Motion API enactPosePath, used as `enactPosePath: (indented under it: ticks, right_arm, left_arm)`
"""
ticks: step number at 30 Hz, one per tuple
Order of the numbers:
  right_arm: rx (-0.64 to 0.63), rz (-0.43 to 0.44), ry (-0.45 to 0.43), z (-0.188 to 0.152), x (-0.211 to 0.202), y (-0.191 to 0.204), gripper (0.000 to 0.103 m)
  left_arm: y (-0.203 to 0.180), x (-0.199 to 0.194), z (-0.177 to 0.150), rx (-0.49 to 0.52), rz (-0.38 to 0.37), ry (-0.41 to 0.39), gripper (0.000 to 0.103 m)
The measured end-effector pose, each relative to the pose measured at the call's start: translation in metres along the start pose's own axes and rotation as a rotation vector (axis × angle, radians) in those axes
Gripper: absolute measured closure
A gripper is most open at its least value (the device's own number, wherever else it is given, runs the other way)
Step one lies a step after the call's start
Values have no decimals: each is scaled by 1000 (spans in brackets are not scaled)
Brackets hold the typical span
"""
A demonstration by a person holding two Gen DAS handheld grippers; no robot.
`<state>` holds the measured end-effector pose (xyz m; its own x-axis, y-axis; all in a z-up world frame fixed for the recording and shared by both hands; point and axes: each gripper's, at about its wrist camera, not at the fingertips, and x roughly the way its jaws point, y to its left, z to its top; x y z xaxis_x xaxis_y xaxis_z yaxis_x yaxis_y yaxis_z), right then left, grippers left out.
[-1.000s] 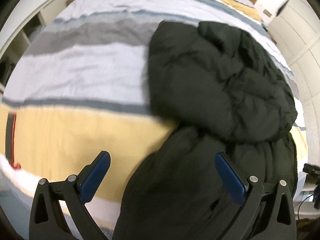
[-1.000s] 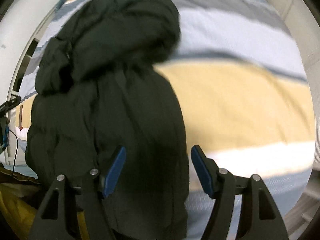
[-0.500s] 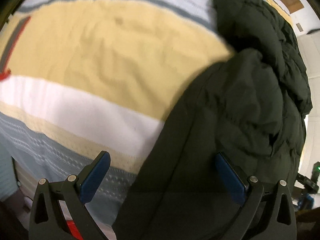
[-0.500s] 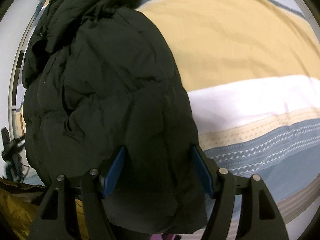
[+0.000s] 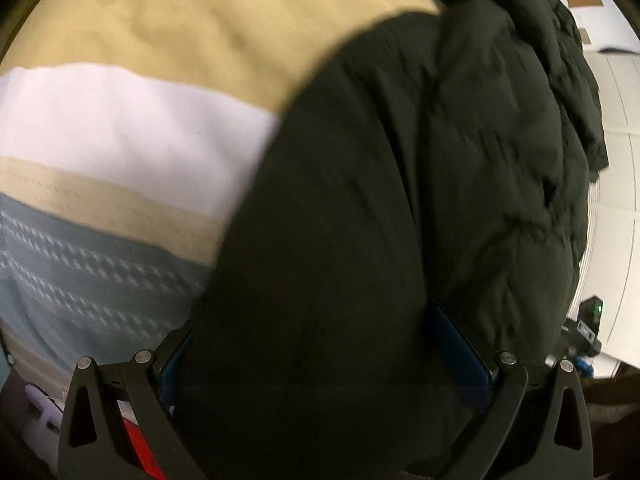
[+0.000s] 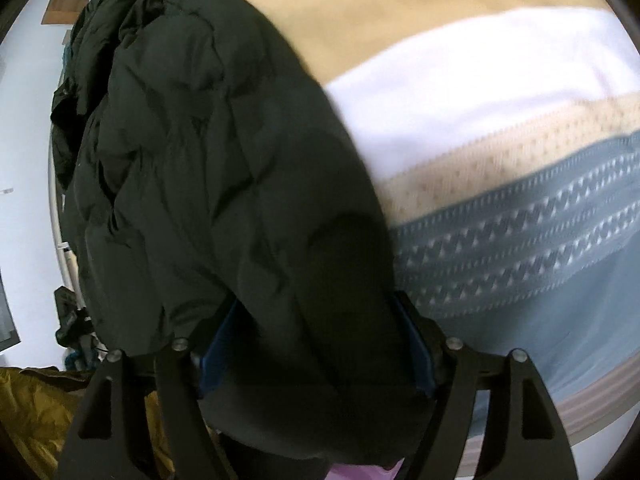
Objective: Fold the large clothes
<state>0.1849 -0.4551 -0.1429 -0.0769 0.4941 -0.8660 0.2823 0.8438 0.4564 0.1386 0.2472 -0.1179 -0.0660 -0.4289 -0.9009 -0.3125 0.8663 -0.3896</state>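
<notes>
A dark green puffer jacket (image 5: 400,200) lies crumpled on a bed with a yellow, white and grey-blue striped cover (image 5: 120,120). My left gripper (image 5: 320,352) is low over the jacket's near hem. Its jaws stand wide, the fabric fills the gap between them, and the left blue pad is half hidden behind it. In the right wrist view the jacket (image 6: 200,160) bulges between the blue pads of my right gripper (image 6: 316,344). Its jaws are opening around the hem near the bed's edge. The cover (image 6: 480,80) lies to the right of it.
A red object (image 5: 136,440) and a pale lilac item (image 5: 44,408) sit below the bed's edge at the left. A black device with a green light (image 5: 588,320) stands on the right by white cupboard doors (image 5: 616,120). Mustard-yellow cloth (image 6: 32,420) lies at lower left.
Both grippers have dropped and tilted down toward the jacket's near hem. The jacket, which lay ahead of the fingers, now fills the gap in each gripper. The bed's near edge has come into view.
</notes>
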Motion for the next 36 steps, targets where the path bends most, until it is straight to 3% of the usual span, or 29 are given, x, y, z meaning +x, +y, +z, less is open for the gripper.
enactPosePath:
  ticks: [3, 5, 6, 7, 8, 10, 12, 15, 19, 27, 32, 36]
  right_arm:
    - [10, 30, 47, -7, 3, -3, 31]
    - [9, 45, 81, -9, 5, -1, 38]
    - [3, 51, 90, -16, 10, 0, 45]
    - [-5, 66, 100, -17, 9, 3, 60]
    - [-14, 78, 104, -17, 8, 5, 71]
    - [-41, 94, 111, -7, 3, 15, 85]
    - [-90, 95, 120, -2, 1, 29, 90]
    - [-167, 108, 100, 4, -8, 53, 92]
    - [-251, 142, -8, 25, -46, 82, 92]
    - [-365, 115, -175, 76, -103, 116, 92]
    - [-370, 71, -292, 100, -138, 142, 92]
    - [-370, 60, -367, 124, -163, 170, 92]
  left_arm:
    - [-9, 4, -8, 21, -12, 21, 4]
    - [-13, 2, -10, 23, -27, 25, 17]
    - [-16, 0, -10, 18, -45, 28, 31]
    - [-20, -2, -9, 19, -56, 31, 46]
    - [-23, -6, -10, 25, -69, 35, 55]
    - [-32, -12, -8, 35, -91, 38, 81]
    - [-42, -22, -8, 60, -101, 22, 90]
    - [-52, -45, -8, 63, -148, -50, 93]
    - [-63, -74, 17, 34, -240, -160, 93]
    - [-80, -103, 72, 7, -255, -289, 93]
    - [-85, -124, 107, -23, -246, -332, 93]
    - [-111, -139, 127, -23, -260, -380, 93]
